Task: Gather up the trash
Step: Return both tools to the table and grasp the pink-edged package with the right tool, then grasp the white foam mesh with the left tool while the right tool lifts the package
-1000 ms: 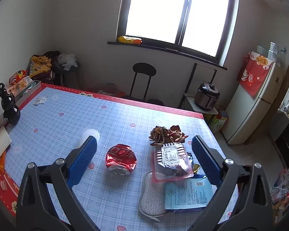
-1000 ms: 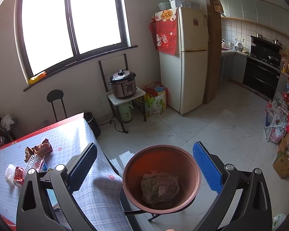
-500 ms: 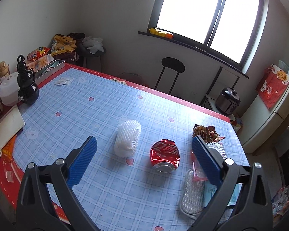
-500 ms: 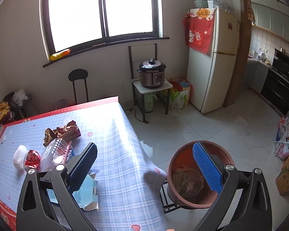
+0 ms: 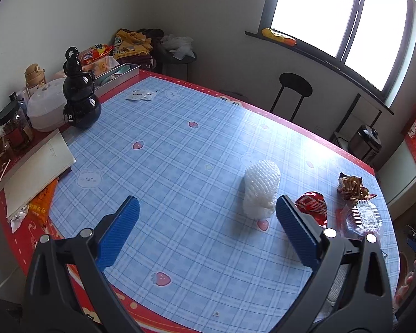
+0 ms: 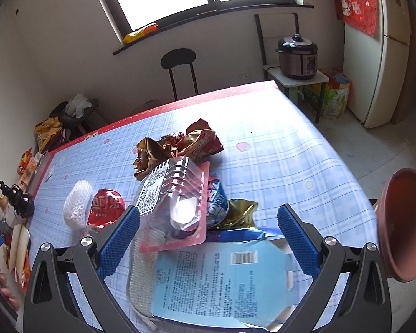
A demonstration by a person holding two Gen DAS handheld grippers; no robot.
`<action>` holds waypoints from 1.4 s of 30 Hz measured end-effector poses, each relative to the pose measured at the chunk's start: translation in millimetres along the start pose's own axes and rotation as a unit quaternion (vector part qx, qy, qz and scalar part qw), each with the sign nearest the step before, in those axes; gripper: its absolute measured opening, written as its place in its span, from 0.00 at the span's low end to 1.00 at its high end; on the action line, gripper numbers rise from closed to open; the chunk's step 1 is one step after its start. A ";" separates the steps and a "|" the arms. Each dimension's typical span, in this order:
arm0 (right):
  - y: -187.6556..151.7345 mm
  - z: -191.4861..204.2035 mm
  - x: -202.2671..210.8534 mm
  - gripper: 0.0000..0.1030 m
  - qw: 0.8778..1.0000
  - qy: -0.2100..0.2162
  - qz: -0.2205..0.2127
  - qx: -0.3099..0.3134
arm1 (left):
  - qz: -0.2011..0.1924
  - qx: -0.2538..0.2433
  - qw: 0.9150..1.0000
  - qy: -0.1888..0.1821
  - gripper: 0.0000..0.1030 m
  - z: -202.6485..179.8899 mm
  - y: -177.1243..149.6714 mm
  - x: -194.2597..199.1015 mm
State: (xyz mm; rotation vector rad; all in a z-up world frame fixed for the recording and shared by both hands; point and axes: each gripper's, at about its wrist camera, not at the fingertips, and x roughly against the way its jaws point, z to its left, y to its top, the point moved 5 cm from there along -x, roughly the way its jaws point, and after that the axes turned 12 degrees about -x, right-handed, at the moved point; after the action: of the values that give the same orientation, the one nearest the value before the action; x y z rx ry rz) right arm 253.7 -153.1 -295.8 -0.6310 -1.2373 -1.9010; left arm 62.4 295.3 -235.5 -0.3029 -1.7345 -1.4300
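My left gripper (image 5: 206, 236) is open above the blue checked tablecloth (image 5: 180, 149), with a white foam net sleeve (image 5: 260, 191) just ahead of its right finger. A crushed red can (image 5: 312, 208), a clear plastic tray (image 5: 362, 217) and a brown wrapper (image 5: 352, 187) lie further right. My right gripper (image 6: 206, 238) is open over the trash pile: clear plastic tray (image 6: 174, 202), flat blue packet (image 6: 222, 277), brown and gold wrappers (image 6: 177, 144), red can (image 6: 106, 206), foam sleeve (image 6: 76, 206). The brown bin (image 6: 402, 227) stands off the table's right edge.
A black gourd-shaped bottle (image 5: 80, 91), a white lidded container (image 5: 45, 108), jars and a white board (image 5: 33, 172) crowd the table's left edge. A black stool (image 6: 180, 69), a rice cooker (image 6: 298, 57) on a stand and a fridge (image 6: 385, 47) line the far wall.
Both grippers have swung left. The left view moved off the can onto the foam sleeve. The right view left the bin and now sits over the trash pile.
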 end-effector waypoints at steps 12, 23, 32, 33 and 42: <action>-27.4 11.7 -70.7 0.95 0.990 0.020 0.047 -0.129 | 0.017 -0.020 1.000 -0.014 0.94 21.9 1.0 -27.5; -28.9 6.4 -61.0 0.59 0.978 0.065 0.058 -0.188 | 0.032 -0.026 0.998 -0.056 0.94 1.9 -4.9 -46.2; -15.3 15.8 -29.8 0.57 0.981 0.107 0.024 -0.159 | 0.031 -0.039 0.996 -0.070 0.94 -19.1 -3.5 -42.9; -13.7 15.9 -26.9 0.57 0.981 0.110 0.021 -0.156 | 0.031 -0.042 0.996 -0.072 0.94 -22.3 -3.4 -42.2; -3.7 -1.7 4.7 0.57 0.984 0.116 -0.010 -0.136 | 0.048 -0.057 0.989 -0.128 0.94 -66.4 -9.7 -46.4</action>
State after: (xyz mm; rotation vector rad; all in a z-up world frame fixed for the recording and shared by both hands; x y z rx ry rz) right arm 247.9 -155.4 -294.9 -0.5180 -0.8482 -2.1133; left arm 114.3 247.5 -276.5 -0.6485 -1.8163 -1.4725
